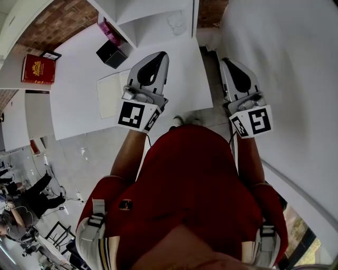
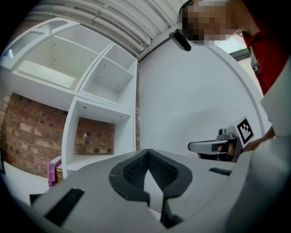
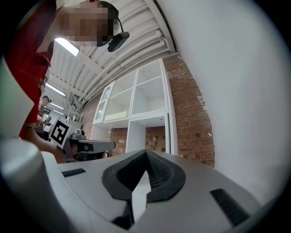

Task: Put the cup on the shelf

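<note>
White tabletop (image 1: pixel 79 63) below; white shelf (image 1: pixel 153 16) at 12 o'clock. Clear cup (image 1: pixel 176 22), faint, apparently standing in a shelf bay at 12 o'clock, so the placing looks done. Left claw (image 1: pixel 157 59) closed on nothing, held above tabletop, nose toward shelf. Right claw (image 1: pixel 232 67) closed, empty, parallel at 2 o'clock. Probably kept level and short of the shelf front to avoid knocking the cup. Red box (image 1: pixel 38 69) at 10 o'clock, well apart.

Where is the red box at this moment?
Head view, far left: the red box lies on a white ledge, left of the table that carries the black box and notebook.
</note>
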Demonstrator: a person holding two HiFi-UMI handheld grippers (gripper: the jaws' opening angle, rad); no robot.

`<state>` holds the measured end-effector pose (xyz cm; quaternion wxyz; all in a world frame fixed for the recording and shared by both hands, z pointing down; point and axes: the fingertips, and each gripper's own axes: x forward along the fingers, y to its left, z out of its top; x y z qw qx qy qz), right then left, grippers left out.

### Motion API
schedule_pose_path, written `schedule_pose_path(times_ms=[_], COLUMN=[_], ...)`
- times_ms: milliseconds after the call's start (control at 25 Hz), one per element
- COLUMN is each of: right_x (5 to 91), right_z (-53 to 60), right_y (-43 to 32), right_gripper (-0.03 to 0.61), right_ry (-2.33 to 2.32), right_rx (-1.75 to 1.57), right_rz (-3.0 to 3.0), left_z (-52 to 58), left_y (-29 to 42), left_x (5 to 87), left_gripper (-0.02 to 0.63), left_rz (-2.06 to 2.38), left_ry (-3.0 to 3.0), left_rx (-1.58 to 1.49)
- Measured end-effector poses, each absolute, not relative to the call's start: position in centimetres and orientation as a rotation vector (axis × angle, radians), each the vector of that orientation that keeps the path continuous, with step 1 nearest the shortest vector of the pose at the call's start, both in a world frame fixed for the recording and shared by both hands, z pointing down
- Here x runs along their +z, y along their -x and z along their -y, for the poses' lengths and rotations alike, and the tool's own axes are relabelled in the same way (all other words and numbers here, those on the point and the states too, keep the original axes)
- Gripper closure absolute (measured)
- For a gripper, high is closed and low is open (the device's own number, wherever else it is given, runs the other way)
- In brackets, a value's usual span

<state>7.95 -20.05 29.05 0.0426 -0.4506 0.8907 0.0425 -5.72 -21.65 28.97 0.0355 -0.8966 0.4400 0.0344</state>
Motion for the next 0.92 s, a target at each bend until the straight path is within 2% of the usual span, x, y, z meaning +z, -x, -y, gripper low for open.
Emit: schedule_pose_path(times_ms=[920], right_x=[28.99], right_z=[20.39], right_y=[-7.76], right_gripper=[0.581], right_ry=[1.383], right_rx=[0.13], right_rz=[-2.731], left_z=[22.1], left_y=[5.26], left_x=[29.77], left_gripper=[0.609], left_rz=[-1.343], left_ry=[2.777], left_rx=[0.085])
